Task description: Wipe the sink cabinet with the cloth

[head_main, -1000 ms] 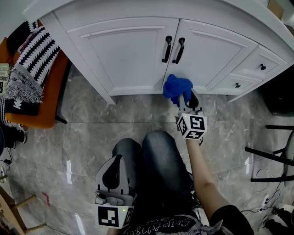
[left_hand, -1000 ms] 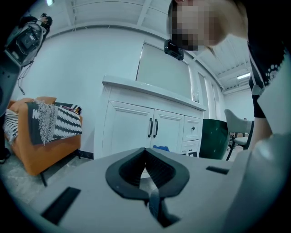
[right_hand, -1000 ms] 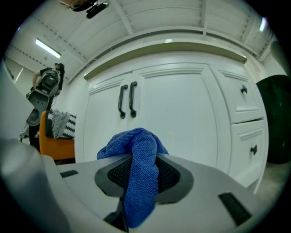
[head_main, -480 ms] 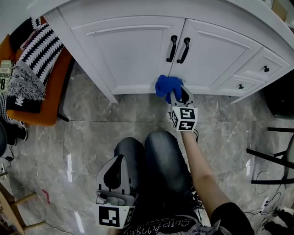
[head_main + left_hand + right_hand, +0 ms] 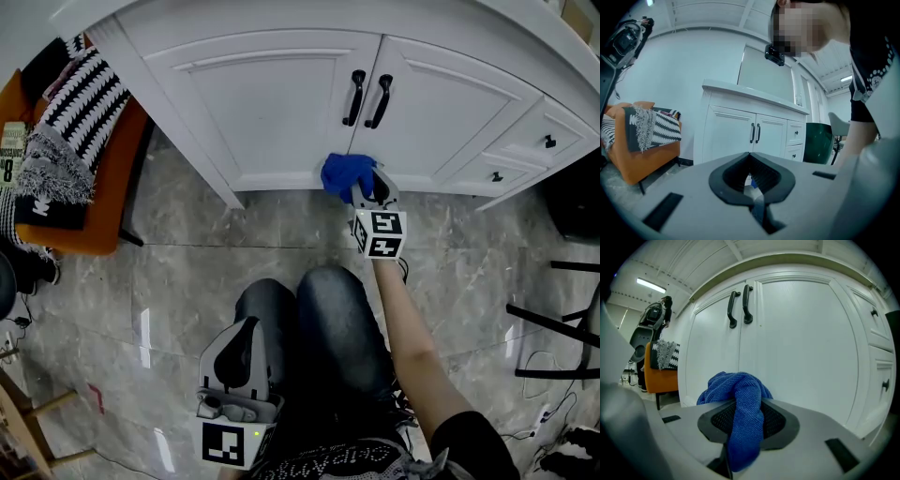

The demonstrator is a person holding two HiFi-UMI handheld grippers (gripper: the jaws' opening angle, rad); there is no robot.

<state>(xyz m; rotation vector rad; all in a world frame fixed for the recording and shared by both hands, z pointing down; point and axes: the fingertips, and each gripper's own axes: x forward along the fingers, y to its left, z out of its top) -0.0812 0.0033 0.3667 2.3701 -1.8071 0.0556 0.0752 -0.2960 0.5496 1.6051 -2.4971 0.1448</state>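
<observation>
— Under the white sink cabinet (image 5: 272,103), seen from the head view, where's the cloth?
— The blue cloth (image 5: 343,175) sits bunched at the bottom rail, below the seam of the two doors and the black handles (image 5: 367,98). The right gripper (image 5: 368,192) has it pinched. Grey floor (image 5: 187,272) lies open along the base on both sides. An orange chair (image 5: 94,187) stands by the left corner, and black chair legs (image 5: 553,319) stand well apart on the right.
— And the other tongs?
— The left gripper (image 5: 246,330) rests low beside the person's knees (image 5: 309,319), far from the cabinet.
— Its own view?
— The left gripper (image 5: 751,180) has its jaws together with nothing between them. The cabinet (image 5: 731,136) stands far ahead, with the orange chair (image 5: 642,159) to its left.
— And the right gripper view?
— The right gripper (image 5: 747,427) is clamped on the cloth (image 5: 740,413), which bulges over the jaws towards the doors (image 5: 801,357). I can't tell whether it touches them. The handles (image 5: 739,308) sit high above it.
</observation>
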